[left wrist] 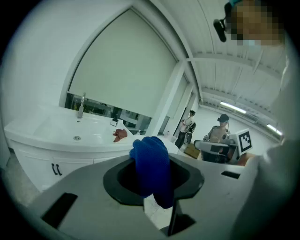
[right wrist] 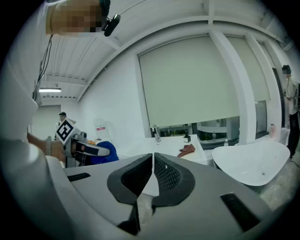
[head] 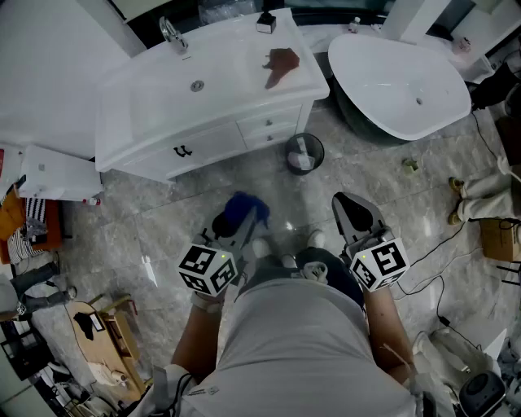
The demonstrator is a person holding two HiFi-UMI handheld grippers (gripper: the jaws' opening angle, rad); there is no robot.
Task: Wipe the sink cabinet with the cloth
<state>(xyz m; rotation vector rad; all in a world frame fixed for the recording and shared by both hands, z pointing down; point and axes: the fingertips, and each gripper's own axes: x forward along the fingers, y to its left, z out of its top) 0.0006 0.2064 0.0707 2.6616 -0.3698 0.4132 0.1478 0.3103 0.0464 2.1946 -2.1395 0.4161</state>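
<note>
The white sink cabinet stands ahead of me, with a chrome faucet and a brown smear or rag on its right countertop. My left gripper is shut on a blue cloth, held over the floor well short of the cabinet. In the left gripper view the blue cloth bunches between the jaws, with the cabinet beyond. My right gripper hangs beside it, shut and empty. In the right gripper view the right gripper has its pads pressed together.
A white freestanding bathtub sits right of the cabinet. A small dark waste bin stands on the marble floor by the cabinet's right corner. A small black object rests at the countertop's back. Cables and clutter lie at both sides.
</note>
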